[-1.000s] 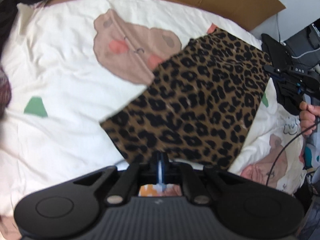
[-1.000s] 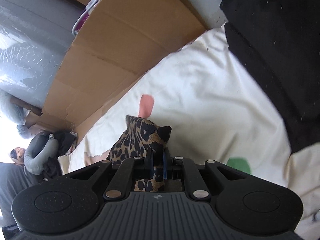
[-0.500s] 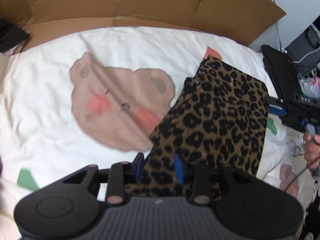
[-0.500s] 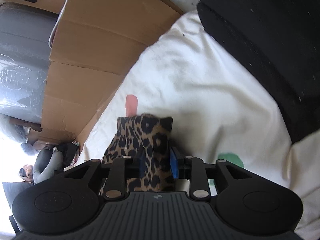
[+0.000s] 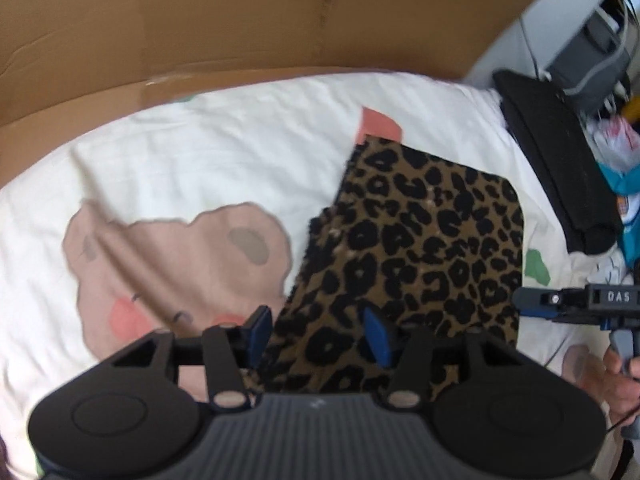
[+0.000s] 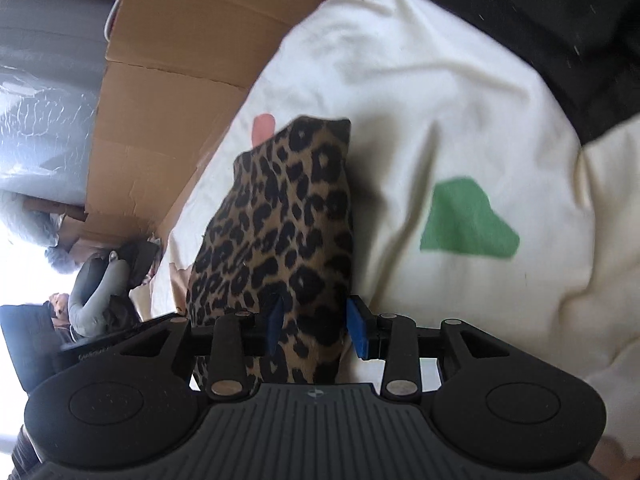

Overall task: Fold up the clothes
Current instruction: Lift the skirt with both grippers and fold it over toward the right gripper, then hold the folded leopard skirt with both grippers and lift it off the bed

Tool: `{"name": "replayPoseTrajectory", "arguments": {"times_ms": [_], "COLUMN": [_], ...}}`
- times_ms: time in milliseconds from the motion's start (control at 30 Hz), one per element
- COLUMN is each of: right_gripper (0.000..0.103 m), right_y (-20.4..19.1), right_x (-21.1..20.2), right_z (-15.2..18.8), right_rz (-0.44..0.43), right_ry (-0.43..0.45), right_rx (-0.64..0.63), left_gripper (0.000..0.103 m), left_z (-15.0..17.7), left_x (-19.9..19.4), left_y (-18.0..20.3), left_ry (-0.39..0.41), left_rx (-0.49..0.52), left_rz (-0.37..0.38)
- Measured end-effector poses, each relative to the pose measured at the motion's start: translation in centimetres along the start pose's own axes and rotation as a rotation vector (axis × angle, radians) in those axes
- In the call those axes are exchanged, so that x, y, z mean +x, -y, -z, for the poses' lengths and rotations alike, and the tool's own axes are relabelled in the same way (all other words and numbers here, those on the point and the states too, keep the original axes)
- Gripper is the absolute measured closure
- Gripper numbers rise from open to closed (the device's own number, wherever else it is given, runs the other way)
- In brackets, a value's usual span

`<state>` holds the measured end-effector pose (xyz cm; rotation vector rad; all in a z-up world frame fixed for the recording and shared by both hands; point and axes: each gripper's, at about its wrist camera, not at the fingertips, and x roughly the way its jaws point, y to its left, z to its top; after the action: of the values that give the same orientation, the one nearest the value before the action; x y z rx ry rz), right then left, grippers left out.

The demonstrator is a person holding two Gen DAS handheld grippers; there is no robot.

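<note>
A leopard-print garment [image 5: 420,248] lies folded flat on a white bed sheet [image 5: 224,152] printed with a pink bear. My left gripper [image 5: 316,334] is open, its blue pads either side of the garment's near edge. The right gripper shows at the right edge of the left wrist view [image 5: 560,304], level with the garment's right side. In the right wrist view the garment [image 6: 288,216] lies between my right gripper's [image 6: 316,330] spread blue pads. The jaws stand open and the cloth is loose between them.
A cardboard wall [image 5: 240,28] runs along the far side of the bed. A folded black garment [image 5: 560,176] lies on the right, with cables and bags beyond it. A green patch [image 6: 468,220] is printed on the sheet. Clutter [image 6: 100,280] sits beyond the bed's far end.
Both grippers went from shut on the garment to open, letting it go. The garment dropped flat onto the sheet in a narrower folded shape. Both cameras shifted over it.
</note>
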<state>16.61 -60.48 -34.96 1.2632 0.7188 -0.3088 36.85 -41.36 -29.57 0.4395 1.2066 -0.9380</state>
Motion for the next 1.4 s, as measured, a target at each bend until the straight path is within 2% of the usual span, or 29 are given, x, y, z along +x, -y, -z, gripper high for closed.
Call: {"name": "replayPoseTrajectory", "arguments": {"times_ms": [133,267,333,400,467,500,533,633,767,867,933,967,1267,1300,1367,1400], "right_gripper": [0.067,0.067,0.067,0.067,0.067,0.067,0.067,0.067,0.067,0.067,0.067,0.067,0.067,0.069,0.093,0.096], "right_y": [0.4,0.3,0.3,0.1,0.1,0.1,0.2,0.2,0.1,0.0,0.0,0.0,-0.2,-0.3,-0.5,-0.6], "right_x": [0.3,0.9,1.1,1.0,0.8,0.7,0.7,1.0,1.7,2.0,2.2,2.3,3.2,3.2,3.3,3.2], "right_z": [1.1,1.8,2.1,2.1,2.0,1.9,1.8,1.4,1.2,1.1,1.1,1.1,0.9,0.9,0.8,0.8], "right_rz": [-0.039,-0.060,-0.066,-0.068,-0.072,-0.072,-0.068,-0.058,-0.050,-0.051,-0.051,-0.051,-0.050,-0.048,-0.043,-0.041], "right_ry": [0.007,0.005,-0.001,0.002,0.019,0.030,0.041,0.057,0.055,0.052,0.050,0.049,0.039,0.037,0.034,0.033], "right_rx": [0.028,0.036,0.035,0.025,0.025,0.032,0.039,0.050,0.049,0.053,0.056,0.057,0.065,0.062,0.054,0.051], "left_gripper": [0.039,0.040,0.040,0.041,0.052,0.065,0.083,0.084,0.080,0.068,0.053,0.051,0.047,0.045,0.041,0.042], "left_z": [-1.3,-1.2,-0.6,0.0,0.5,0.4,0.4,0.0,-0.4,-0.7,-0.9,-1.1,-1.9,-2.0,-2.0,-2.0], "left_x": [0.7,2.4,3.0,2.9,2.8,2.7,2.6,2.6,2.6,2.6,2.8,3.0,4.9,5.2,5.9,6.0], "left_y": [0.7,0.5,0.7,0.1,-0.4,-0.7,-1.0,-1.5,-1.0,-0.9,-0.8,-0.8,-2.5,-2.6,-2.7,-2.7], "left_ry": [0.018,0.008,0.026,0.044,0.060,0.065,0.068,0.051,0.037,0.024,0.021,0.017,-0.016,-0.023,-0.037,-0.041], "left_rx": [0.030,0.010,0.038,0.017,-0.004,-0.010,-0.017,-0.032,0.002,0.002,0.012,0.014,-0.120,-0.127,-0.141,-0.145], "left_rz": [0.035,0.037,0.040,0.053,0.064,0.065,0.067,0.086,0.060,0.043,0.025,0.017,0.143,0.158,0.180,0.186]}}
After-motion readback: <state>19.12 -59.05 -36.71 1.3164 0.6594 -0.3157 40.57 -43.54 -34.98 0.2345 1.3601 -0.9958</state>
